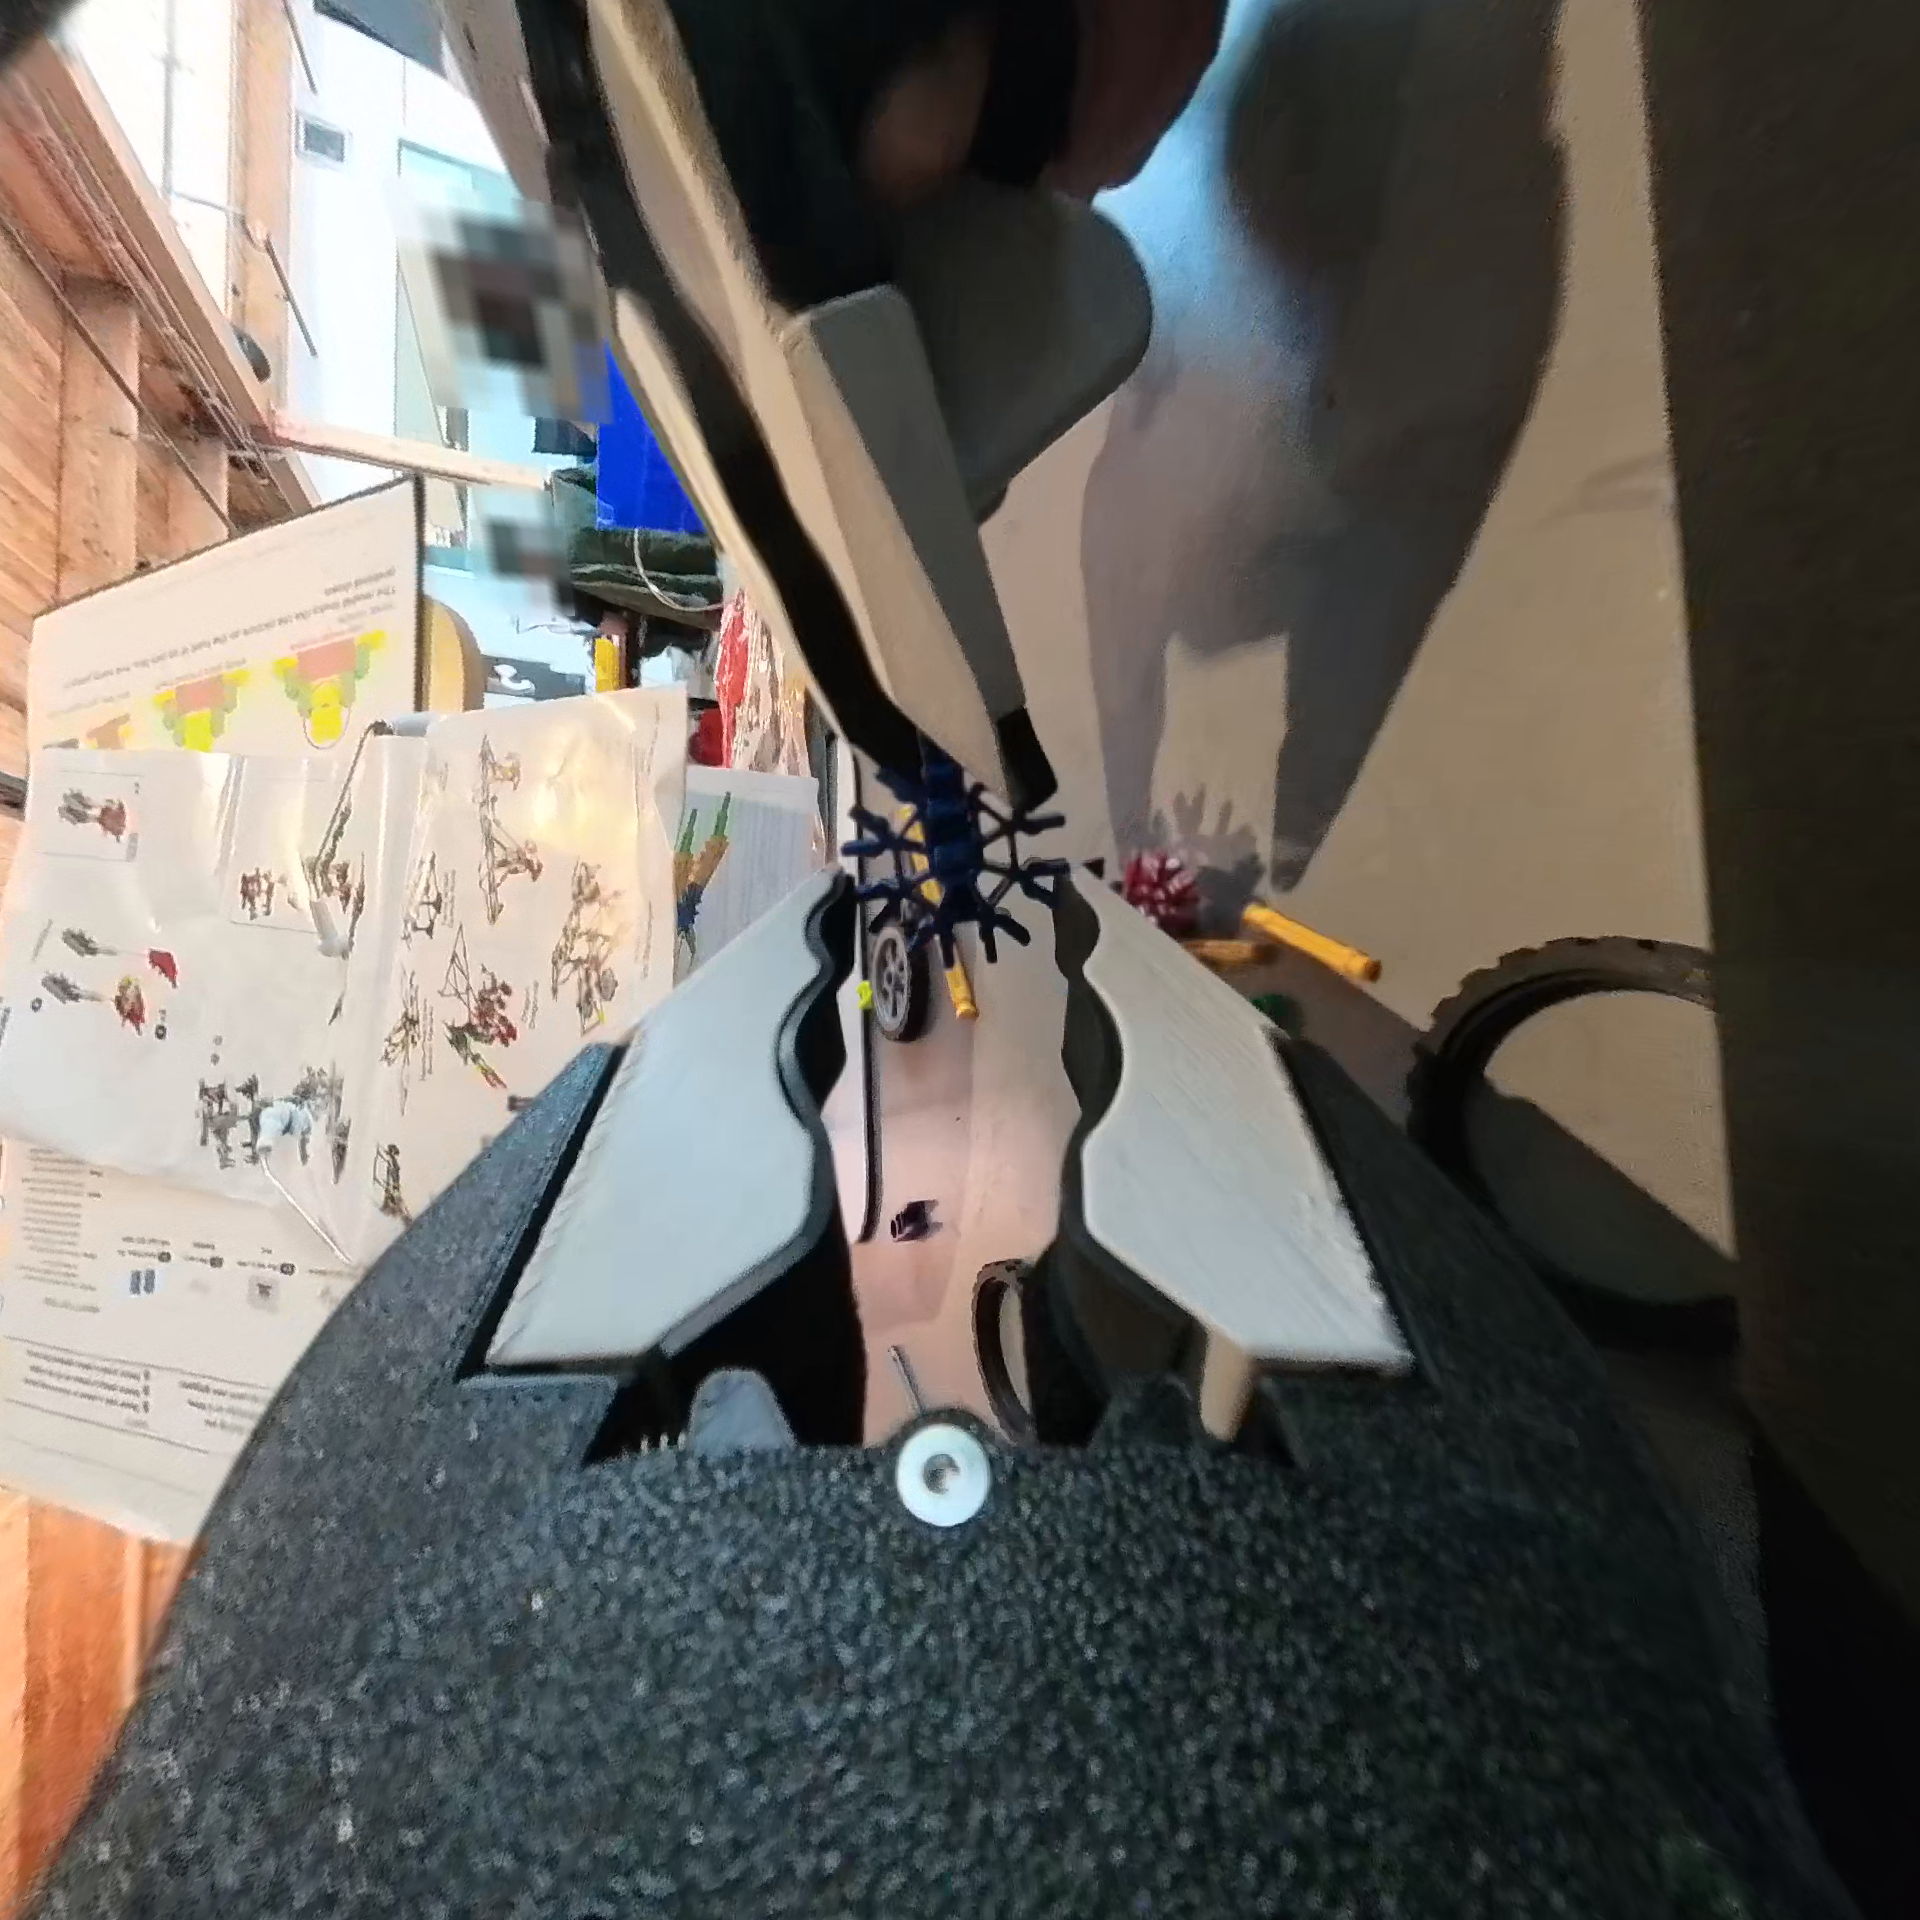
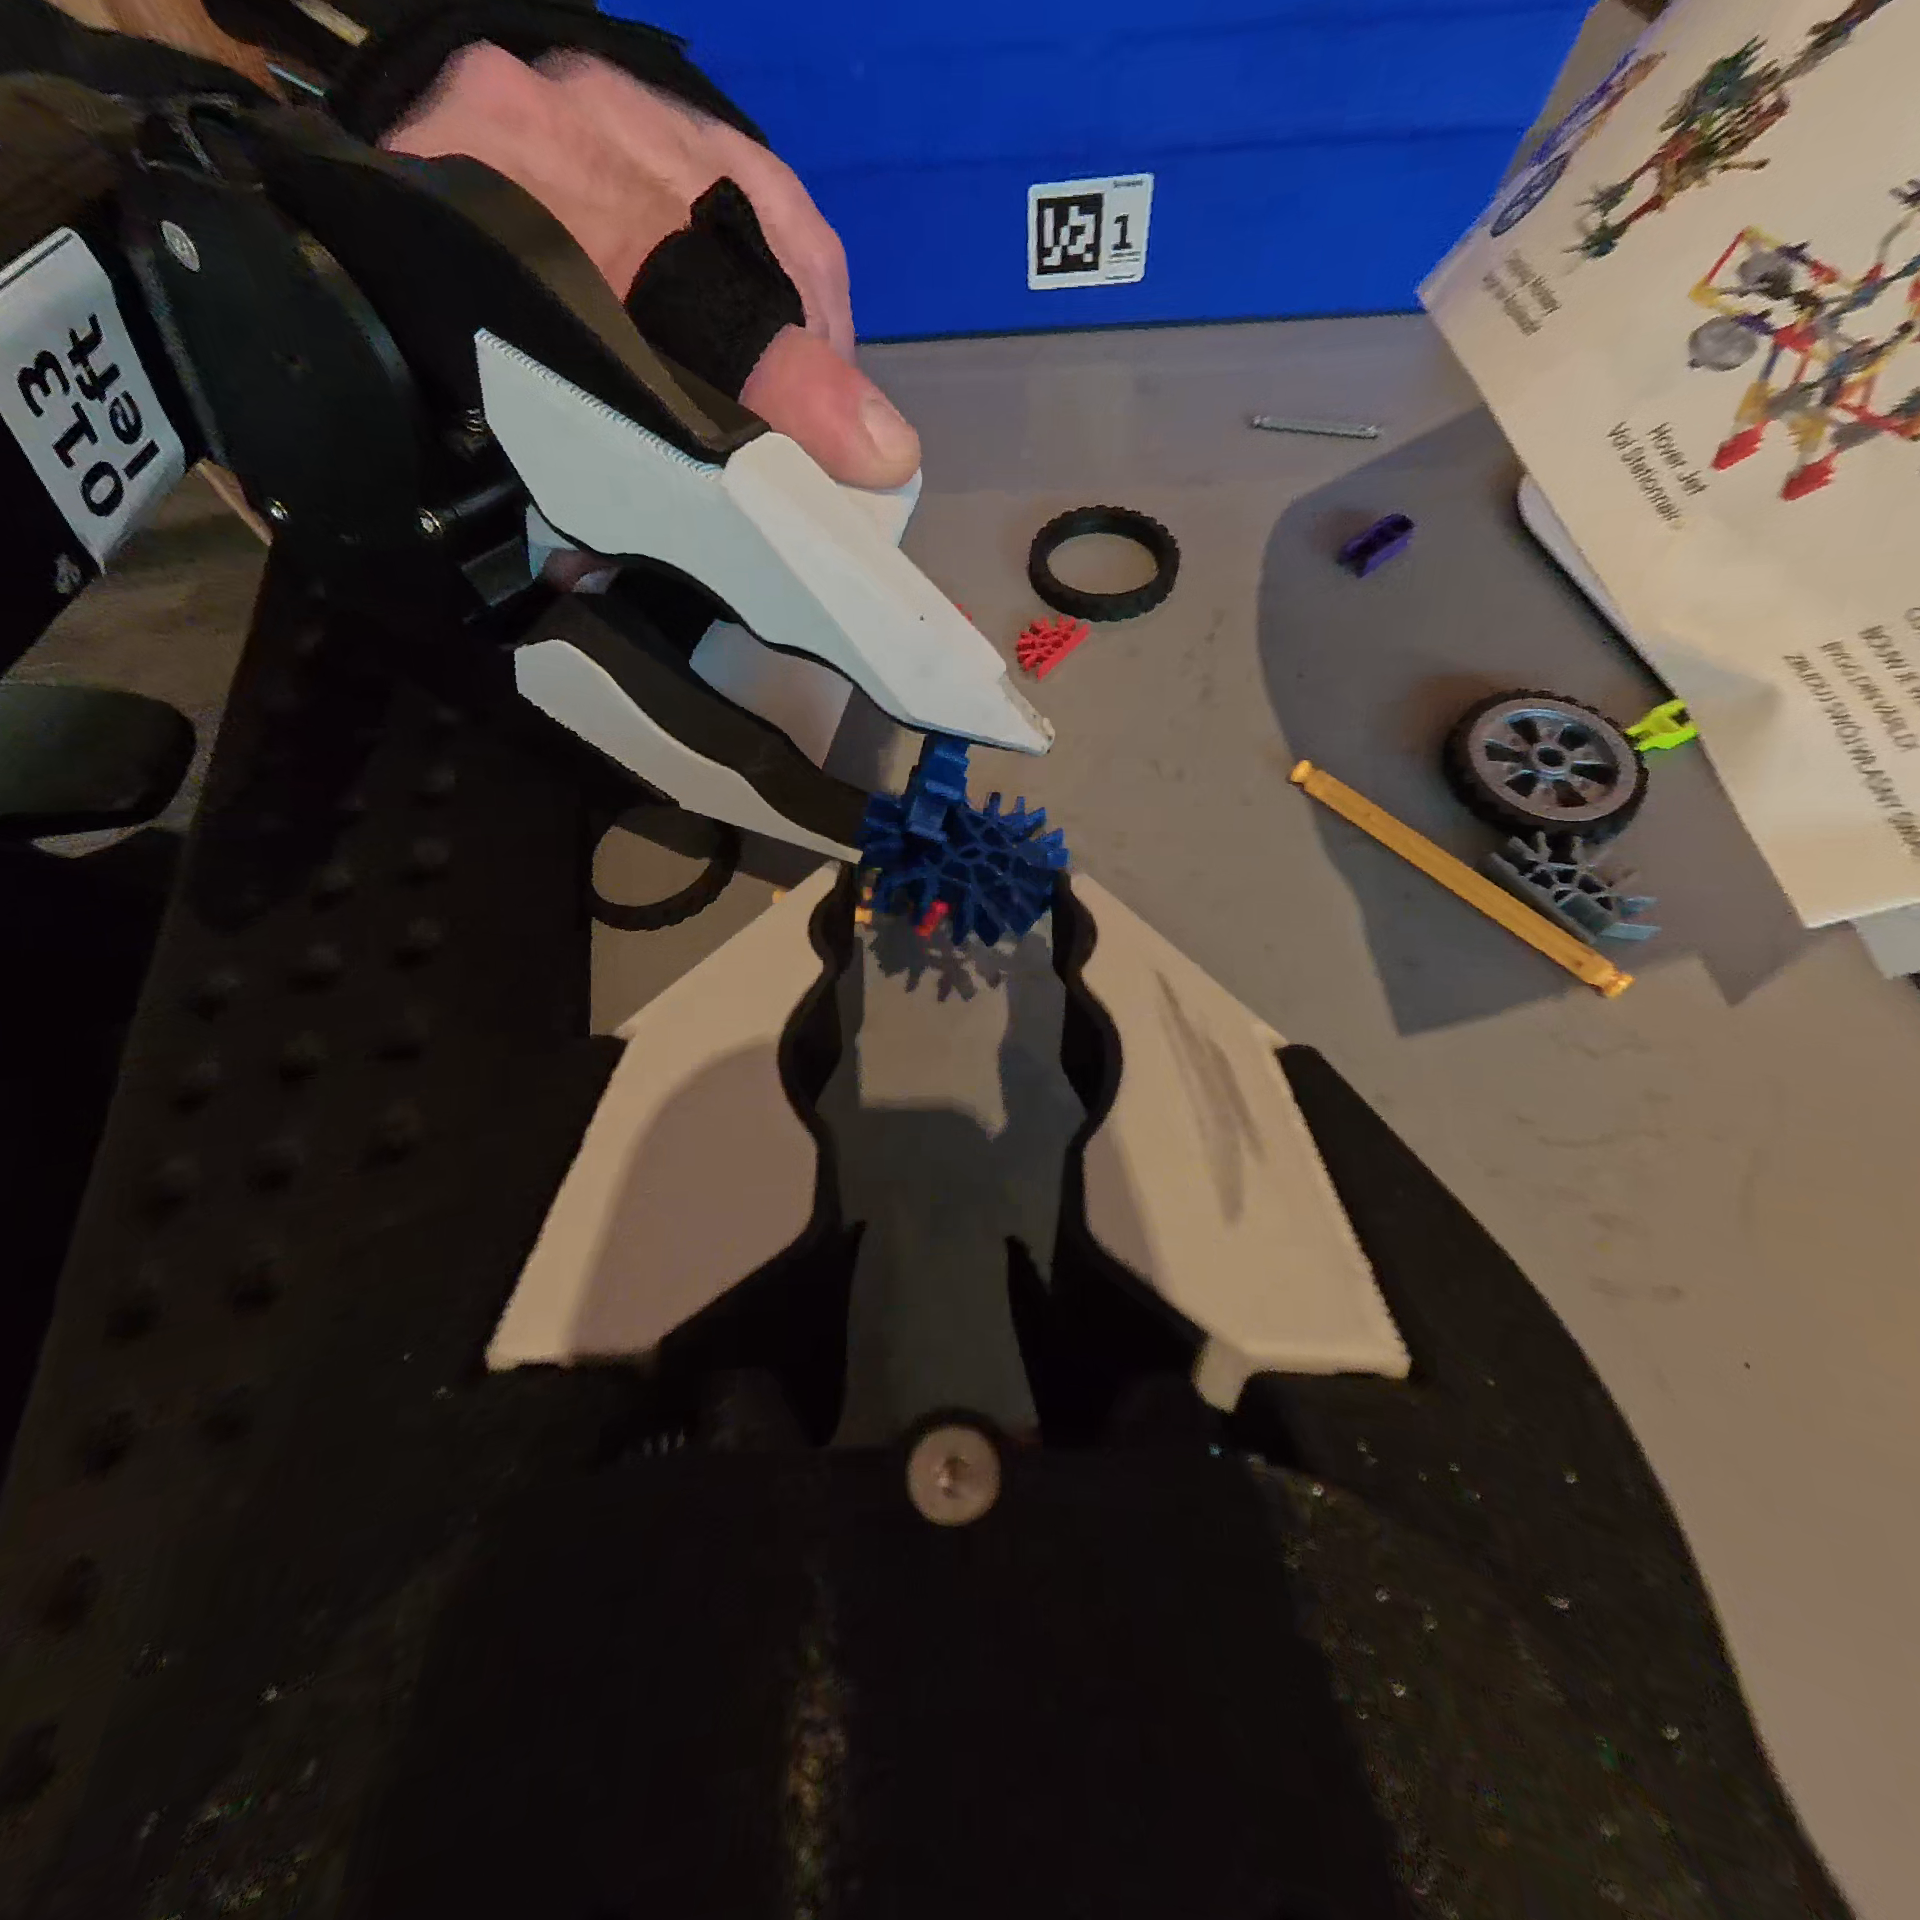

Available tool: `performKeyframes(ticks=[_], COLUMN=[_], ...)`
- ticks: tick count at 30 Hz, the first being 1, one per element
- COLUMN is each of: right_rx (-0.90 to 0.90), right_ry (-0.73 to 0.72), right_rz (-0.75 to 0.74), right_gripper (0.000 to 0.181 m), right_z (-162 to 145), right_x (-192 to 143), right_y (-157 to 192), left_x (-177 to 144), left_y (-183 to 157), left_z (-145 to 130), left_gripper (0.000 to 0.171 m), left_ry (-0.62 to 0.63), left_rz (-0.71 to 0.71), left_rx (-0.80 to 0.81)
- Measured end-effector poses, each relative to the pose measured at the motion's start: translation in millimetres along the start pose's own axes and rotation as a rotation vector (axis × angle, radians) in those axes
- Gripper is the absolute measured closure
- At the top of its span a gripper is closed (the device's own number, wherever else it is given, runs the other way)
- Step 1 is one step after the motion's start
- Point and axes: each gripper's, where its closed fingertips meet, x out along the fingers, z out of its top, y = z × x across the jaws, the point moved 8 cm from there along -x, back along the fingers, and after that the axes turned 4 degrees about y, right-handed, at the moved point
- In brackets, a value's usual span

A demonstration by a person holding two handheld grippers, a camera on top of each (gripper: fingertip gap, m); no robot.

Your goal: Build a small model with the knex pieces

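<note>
Two dark blue snowflake connectors are joined at right angles and held above the grey table (image 2: 1247, 1039). My left gripper (image 1: 956, 883) is shut on one blue connector (image 1: 977, 894) across its rim. It comes in from the left in the right wrist view (image 2: 935, 790), pinching the upright connector (image 2: 940, 774). My right gripper (image 2: 951, 883) is shut on the other blue connector (image 2: 977, 868). It comes down from above in the left wrist view (image 1: 956, 764) onto the edge-on connector (image 1: 940, 810). A hand (image 2: 675, 187) holds the left gripper.
On the table lie a black tyre (image 2: 1103, 564), a red connector (image 2: 1051, 644), a purple piece (image 2: 1374, 540), a grey-hubbed wheel (image 2: 1545, 769), a yellow rod (image 2: 1455, 878) and a grey connector (image 2: 1569, 883). An instruction booklet (image 2: 1714, 416) lies right. A blue bin (image 2: 1039, 104) stands behind. The tips of both grippers are at nearly the same place.
</note>
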Motion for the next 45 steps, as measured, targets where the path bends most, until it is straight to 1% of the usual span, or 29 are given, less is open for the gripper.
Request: performKeyframes(ticks=[6,14,15,16,20,23,26,31,33,37,39,45], right_rx=[-0.009,-0.034,-0.044,-0.051,-0.073,-0.082,-0.059,0.013,0.050,0.070,0.055,0.028], right_ry=[-0.040,-0.037,-0.037,-0.049,-0.015,-0.034,-0.052,-0.089,-0.099,-0.070,-0.072,-0.089], right_rz=[-0.041,-0.078,-0.084,-0.075,-0.105,-0.107,-0.100,-0.103,-0.060,0.006,-0.006,-0.030], right_gripper=[0.150,0.151,0.152,0.158,0.158,0.158,0.156,0.130,0.129,0.136,0.143,0.144], right_z=[6,7,7,9,7,8,9,10,10,7,7,9], right_x=[-4,-3,-3,-2,2,0,-3,-10,-10,-6,-6,-8], right_y=[0,2,3,6,6,7,5,-3,-4,0,1,1], left_x=[3,4,4,5,7,6,5,3,3,0,-1,-2], left_y=[4,5,5,5,2,4,6,8,8,10,10,13], left_z=[-4,-5,-5,-5,-6,-5,-4,-2,0,5,7,7], left_gripper=[0.134,0.134,0.134,0.134,0.134,0.134,0.134,0.134,0.134,0.134,0.134,0.134], left_ry=[0.026,0.028,0.028,0.031,0.050,0.041,0.039,0.036,0.035,0.025,0.020,0.016], left_rz=[0.006,0.006,0.005,0.000,-0.016,-0.007,0.007,0.046,0.062,0.105,0.116,0.124], left_rx=[-0.041,-0.053,-0.055,-0.057,-0.048,-0.060,-0.068,-0.044,-0.020,0.014,0.025,0.005])
